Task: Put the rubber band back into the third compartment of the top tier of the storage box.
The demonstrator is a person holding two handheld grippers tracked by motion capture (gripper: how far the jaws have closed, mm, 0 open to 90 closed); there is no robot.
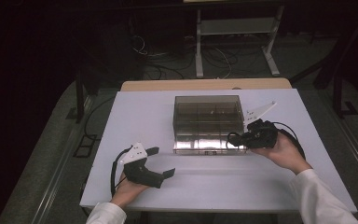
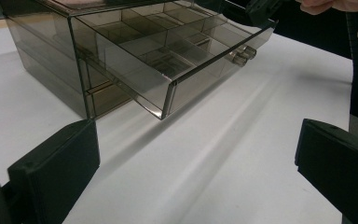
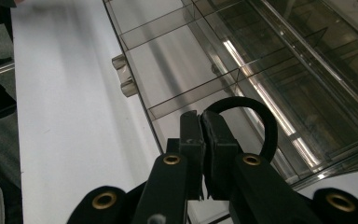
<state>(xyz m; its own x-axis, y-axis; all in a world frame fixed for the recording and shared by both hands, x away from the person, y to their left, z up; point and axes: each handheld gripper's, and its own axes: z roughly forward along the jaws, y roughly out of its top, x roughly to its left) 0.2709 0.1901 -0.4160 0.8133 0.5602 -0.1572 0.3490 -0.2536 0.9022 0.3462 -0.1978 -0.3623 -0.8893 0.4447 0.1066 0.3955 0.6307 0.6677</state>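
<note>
While resting on the table (image 1: 121, 107) at the left, well apart from the box (image 1: 207, 122): left gripper (image 1: 161, 162), jaws spread wide, grasping nothing. Further right, drawer (image 2: 168, 56) pulled out toward the person, long axis across the table, knob (image 2: 242, 52) clear in the left gripper view. Rightmost and nearest, right gripper (image 3: 200, 140), clenched on a black band (image 3: 256, 112), loop directly over the drawer's end compartment in its own view.
</note>
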